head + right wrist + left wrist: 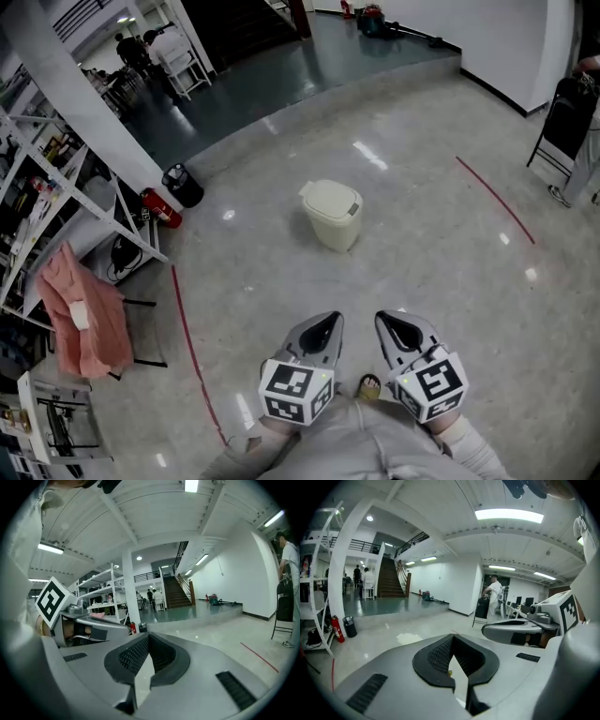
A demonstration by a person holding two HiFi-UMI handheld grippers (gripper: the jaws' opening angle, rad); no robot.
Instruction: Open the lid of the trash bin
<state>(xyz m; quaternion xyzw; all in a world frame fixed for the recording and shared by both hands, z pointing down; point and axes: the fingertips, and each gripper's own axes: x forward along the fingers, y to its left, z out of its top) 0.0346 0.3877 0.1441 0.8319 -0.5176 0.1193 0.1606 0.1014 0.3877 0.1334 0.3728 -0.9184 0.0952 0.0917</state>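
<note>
A cream trash bin [333,215] stands alone on the grey floor, its lid down, well ahead of both grippers. The left gripper [329,321] and the right gripper [385,320] are held side by side close to the person's body, tips pointing toward the bin. Their jaws look closed, with nothing between them. In the left gripper view a pale patch of the bin's top [408,638] shows just beyond the left gripper [451,638]. The right gripper [148,636] points over bare floor toward the stairs; the bin is hidden there.
A red fire extinguisher [161,208] and a small black bin [183,185] sit by the white shelving [56,178] at left. A pink cloth [84,319] hangs over a chair. Red tape lines [497,202] cross the floor. A black folding chair [565,122] stands far right.
</note>
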